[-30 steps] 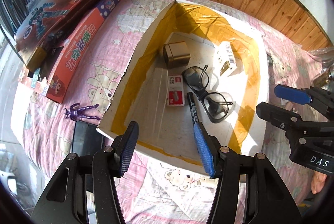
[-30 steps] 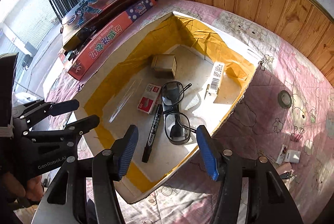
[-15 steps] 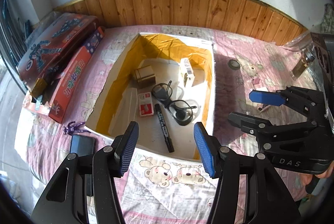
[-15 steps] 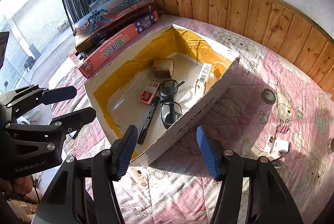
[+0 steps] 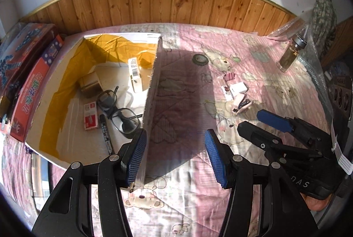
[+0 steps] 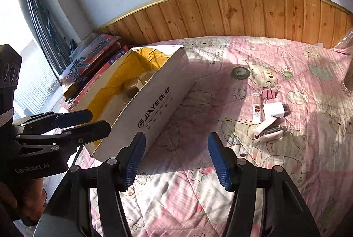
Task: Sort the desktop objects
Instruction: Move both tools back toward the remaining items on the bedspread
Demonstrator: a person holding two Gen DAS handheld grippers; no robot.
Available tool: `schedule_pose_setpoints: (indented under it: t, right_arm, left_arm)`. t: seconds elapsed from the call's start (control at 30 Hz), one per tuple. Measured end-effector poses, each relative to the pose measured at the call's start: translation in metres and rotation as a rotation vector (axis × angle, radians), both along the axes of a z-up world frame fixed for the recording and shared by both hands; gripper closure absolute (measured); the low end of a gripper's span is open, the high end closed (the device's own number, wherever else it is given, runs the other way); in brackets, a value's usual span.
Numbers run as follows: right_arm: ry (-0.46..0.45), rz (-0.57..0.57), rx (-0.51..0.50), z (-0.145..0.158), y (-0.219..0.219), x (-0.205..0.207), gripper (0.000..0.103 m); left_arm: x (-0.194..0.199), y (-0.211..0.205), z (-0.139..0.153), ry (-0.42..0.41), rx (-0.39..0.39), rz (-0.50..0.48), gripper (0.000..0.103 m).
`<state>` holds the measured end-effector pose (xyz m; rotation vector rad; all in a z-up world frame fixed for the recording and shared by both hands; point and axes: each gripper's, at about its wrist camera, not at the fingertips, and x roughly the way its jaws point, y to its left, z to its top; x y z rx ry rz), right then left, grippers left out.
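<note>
Loose items left to sort lie on the pink bear-print quilt (image 6: 220, 192), well apart from the white cardboard box (image 6: 163, 100) at its left side: a pink stapler (image 6: 268, 130), a white adapter block (image 6: 273, 110) just beside it, a pink binder clip (image 6: 269, 94) further back and a roll of dark tape (image 6: 240, 72) nearer the box. Judgement: you should find the stapler light, rigid and smooth-shelled, so it may slip; take it across its long body, at the middle, not at the hinged nose. The quilt is soft and will give under the pads, so expect to press in slightly. The box already holds spectacles (image 5: 120, 110), a marker (image 5: 105, 133), a red packet (image 5: 91, 116) and small cartons. Your right gripper (image 6: 176, 162) points steeply down at bare quilt short of the stapler, fingers spread wide, nothing between them. Your left gripper (image 5: 174, 159) also tilts downward, fingers wide and empty, straddling the near corner of the box wall; one pad sits just beside the cardboard edge, and you cannot tell from here whether it touches.
</note>
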<state>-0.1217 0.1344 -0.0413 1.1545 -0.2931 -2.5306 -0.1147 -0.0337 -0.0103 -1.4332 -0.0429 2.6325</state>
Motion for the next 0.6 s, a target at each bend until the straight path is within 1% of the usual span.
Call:
schedule_pose_setpoints:
  t: [0.07,0.17,0.3,0.4,0.47,0.6]
  right_arm:
    - [-0.011,-0.082,-0.029,-0.009,0.025,0.000,0.045]
    - [-0.058,-0.195,-0.075,-0.027,0.060,-0.006,0.049]
    - [-0.149,-0.287,-0.133,-0.055,0.094,-0.023,0.050]
    - [-0.191,-0.338,-0.180,-0.071,0.109,-0.036,0.050]
    - [-0.223,-0.365,-0.194,-0.082,0.113,-0.046,0.050]
    - [-0.274,-0.435,-0.194,-0.102,0.118,-0.066,0.045]
  left_arm:
    - [-0.009,0.014,-0.008,-0.018,0.020,-0.025,0.045]
    - [-0.026,0.035,-0.022,-0.048,0.045,-0.058,0.045]
    - [-0.062,0.059,-0.037,-0.057,0.040,-0.072,0.045]
    - [-0.100,0.070,-0.047,-0.081,0.061,-0.068,0.045]
    - [-0.128,0.079,-0.055,-0.094,0.070,-0.064,0.045]
    - [-0.184,0.096,-0.074,-0.114,0.059,-0.060,0.045]
